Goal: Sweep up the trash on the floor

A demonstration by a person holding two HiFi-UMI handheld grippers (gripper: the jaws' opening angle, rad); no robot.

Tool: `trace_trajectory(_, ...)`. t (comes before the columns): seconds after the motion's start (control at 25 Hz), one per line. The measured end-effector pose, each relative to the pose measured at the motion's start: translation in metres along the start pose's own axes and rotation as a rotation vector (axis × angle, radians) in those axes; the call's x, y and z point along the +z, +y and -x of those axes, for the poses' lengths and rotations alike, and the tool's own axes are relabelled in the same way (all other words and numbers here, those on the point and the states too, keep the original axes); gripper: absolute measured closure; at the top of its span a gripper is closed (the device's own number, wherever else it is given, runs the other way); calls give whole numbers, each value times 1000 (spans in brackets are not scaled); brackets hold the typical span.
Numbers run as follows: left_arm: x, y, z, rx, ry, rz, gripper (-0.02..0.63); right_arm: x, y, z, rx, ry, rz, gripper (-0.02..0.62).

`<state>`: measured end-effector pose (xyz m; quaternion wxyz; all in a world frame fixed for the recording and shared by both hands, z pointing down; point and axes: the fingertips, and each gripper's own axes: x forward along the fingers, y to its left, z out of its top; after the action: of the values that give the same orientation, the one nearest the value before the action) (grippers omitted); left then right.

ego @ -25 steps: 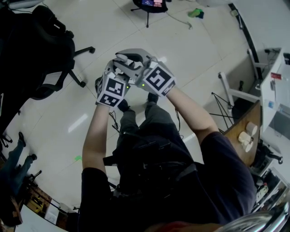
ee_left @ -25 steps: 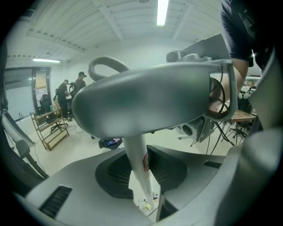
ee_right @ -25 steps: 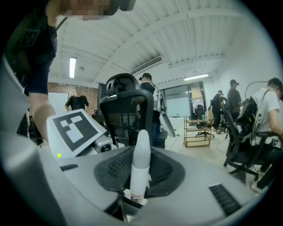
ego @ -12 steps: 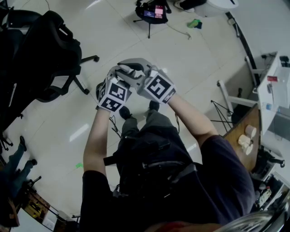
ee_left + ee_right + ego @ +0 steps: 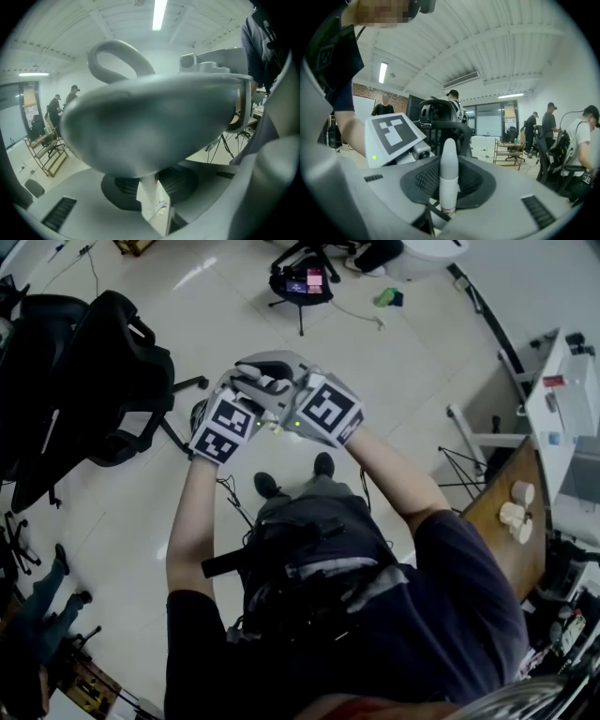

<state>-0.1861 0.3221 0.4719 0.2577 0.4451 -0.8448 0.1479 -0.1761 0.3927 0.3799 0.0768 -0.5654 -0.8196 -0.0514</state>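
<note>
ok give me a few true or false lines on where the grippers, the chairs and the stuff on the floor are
1. The left gripper and the right gripper are held close together in front of the person. True.
2. A broom lies on the floor by the person's shoes. False: no broom shows anywhere in the head view.
3. Black office chairs stand at the left of the head view. True.
4. The green thing lies right at the person's feet. False: it lies far off, beyond the stand.
5. Some white things sit on the wooden table at the right. True.
</note>
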Motion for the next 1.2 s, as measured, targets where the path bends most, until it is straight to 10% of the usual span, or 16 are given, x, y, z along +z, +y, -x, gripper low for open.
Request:
trace_trajectory(0.48,108,-33,29,-59,-199,-172,523,88,-13,67,-157,-86,92,503)
trace_trajectory(1.2,197,-147,-74,-54,-218,-333,523,68,-58,241,-365,-85,196,500)
